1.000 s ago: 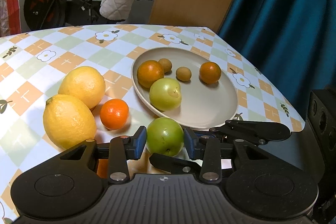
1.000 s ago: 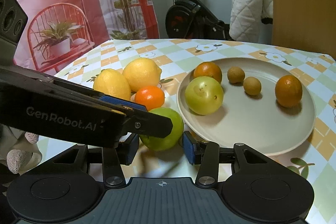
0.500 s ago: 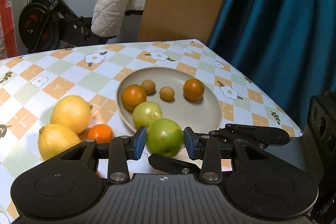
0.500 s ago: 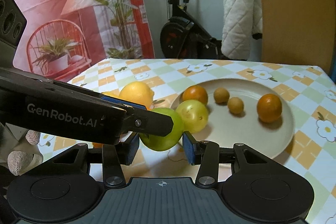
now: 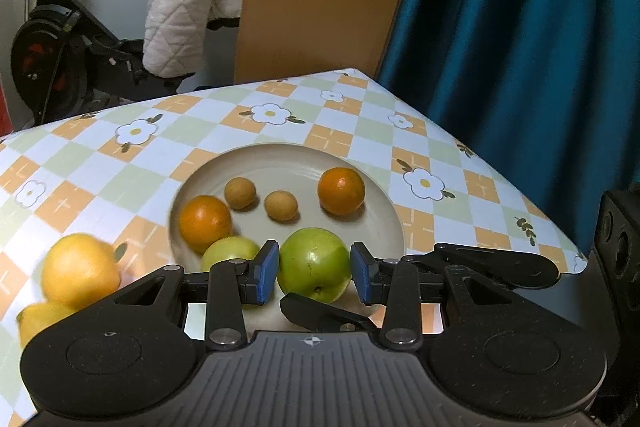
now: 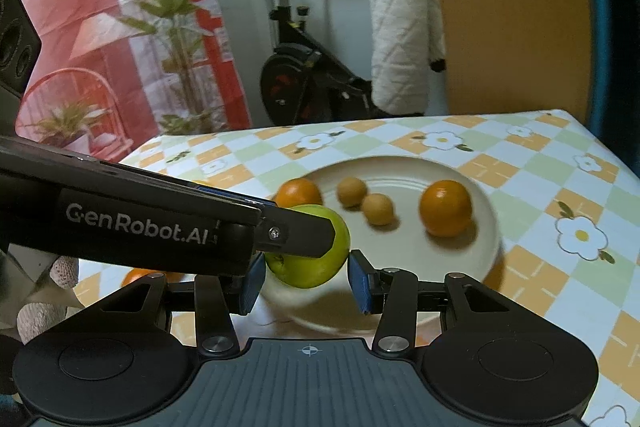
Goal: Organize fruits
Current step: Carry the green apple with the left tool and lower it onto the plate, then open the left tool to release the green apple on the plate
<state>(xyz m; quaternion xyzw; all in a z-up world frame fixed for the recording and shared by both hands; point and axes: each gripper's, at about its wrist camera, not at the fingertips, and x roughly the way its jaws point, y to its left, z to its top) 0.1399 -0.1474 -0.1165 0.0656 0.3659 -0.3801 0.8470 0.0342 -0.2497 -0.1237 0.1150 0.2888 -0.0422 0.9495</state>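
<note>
While the left gripper (image 5: 314, 269) held a green apple (image 5: 313, 264) clenched between its blue pads, lifted over the near rim of the plate (image 5: 384, 211), the right gripper (image 6: 306, 281) hung just beside it with its jaws apart, the apple (image 6: 316, 267) sitting in the gap but touching neither pad as far as I could tell. Just behind the held fruit a second, paler apple (image 5: 229, 251) lay at the plate's near edge, with an orange (image 5: 205, 223) touching or nearly touching it. Farther in sat two small brown fruits (image 5: 240, 192) (image 5: 281, 205) and another orange (image 5: 341, 191). Off the plate, on the checked worktop (image 5: 120, 163) to the left, two lemons (image 5: 80, 269) (image 5: 38, 319) waited. The step in hand looked like carrying the apple to the plate; the next move would call for lowering it onto the bare patch at the right and easing the jaws open slowly, since a round fruit could roll.
</note>
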